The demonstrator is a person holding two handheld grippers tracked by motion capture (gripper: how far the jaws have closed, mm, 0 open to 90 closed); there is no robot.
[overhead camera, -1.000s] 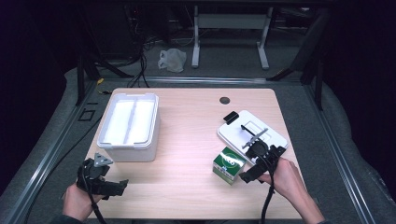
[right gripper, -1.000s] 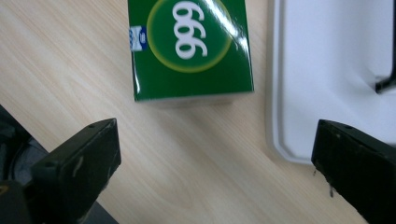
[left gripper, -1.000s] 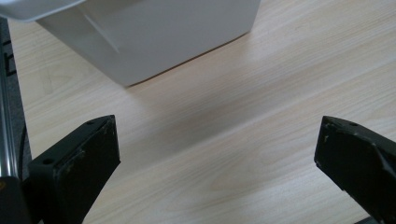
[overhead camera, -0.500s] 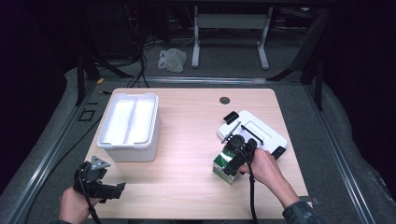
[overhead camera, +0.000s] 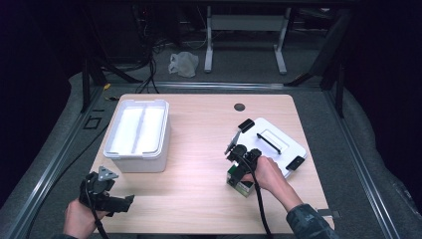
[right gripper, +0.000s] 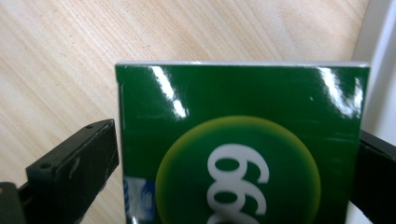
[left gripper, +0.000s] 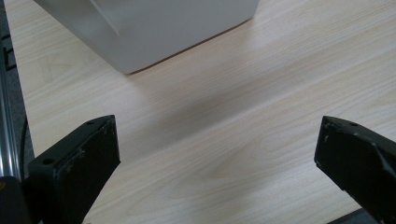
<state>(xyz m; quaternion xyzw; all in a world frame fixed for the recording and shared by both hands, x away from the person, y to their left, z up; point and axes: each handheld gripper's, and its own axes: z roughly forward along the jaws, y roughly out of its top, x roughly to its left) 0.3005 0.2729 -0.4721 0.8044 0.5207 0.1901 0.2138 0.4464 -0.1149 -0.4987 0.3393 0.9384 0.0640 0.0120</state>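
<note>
Presently, the right claw point(overhead camera: 240, 169) is set over a green box point(overhead camera: 240, 182) on the tabletop point(overhead camera: 199, 149), just beside the white lid point(overhead camera: 276, 144) at the right. Seen in the right gripper view, the box point(right gripper: 243, 149) is framed by the two jaws: the left jaw stands just beside its left edge, a thin gap still showing, and the right jaw is met at the box's right edge. Whether the box is actually pinched cannot be told. A yellow-rimmed circle with white digits is printed on its glossy face, and a strip of the lid point(right gripper: 380, 60) is seen behind its right corner.

The left claw point(overhead camera: 117, 203) is held low at the near left corner of the tabletop, its jaws spread wide with bare wood between them. A white bin point(overhead camera: 138, 134) is placed near it, further back; its corner point(left gripper: 154, 28) is seen in the left gripper view.
</note>
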